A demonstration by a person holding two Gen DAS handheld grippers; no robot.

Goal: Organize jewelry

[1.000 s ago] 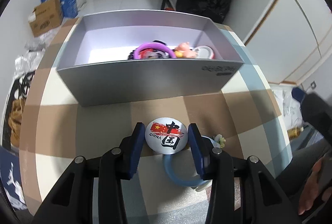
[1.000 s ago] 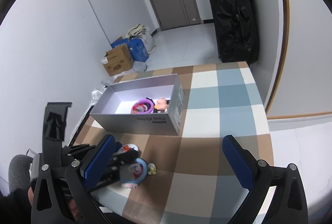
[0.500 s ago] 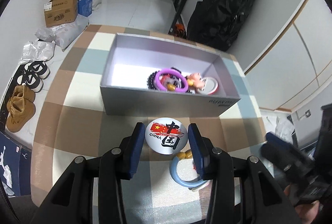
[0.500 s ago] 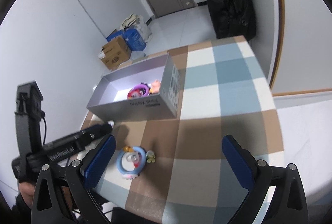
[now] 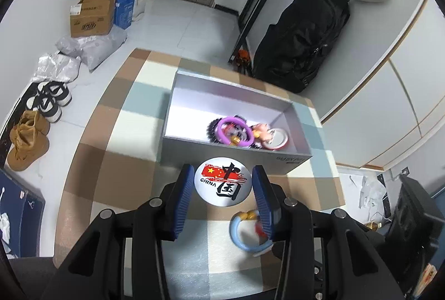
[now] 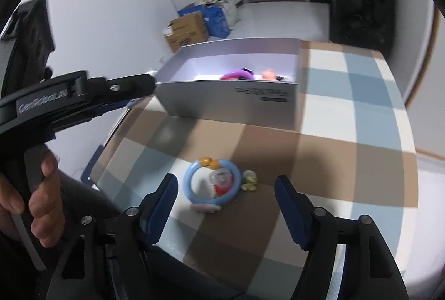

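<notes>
One checked tablecloth [image 5: 116, 161]; shoes [image 5: 50, 99], cartons [image 5: 93, 17] on floor.

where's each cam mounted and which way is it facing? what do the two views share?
Left wrist: sits on the left hand-held gripper, looking steeply down along its fingers at the round China badge held between them, the grey box beyond; no body shows.
Right wrist: sits on the right hand-held gripper, looking down at the blue ring on the checked table; jaws have just been closing, nothing gripped. A hand holding the left gripper shows.
Shared: grey box, blue ring, table.
</notes>
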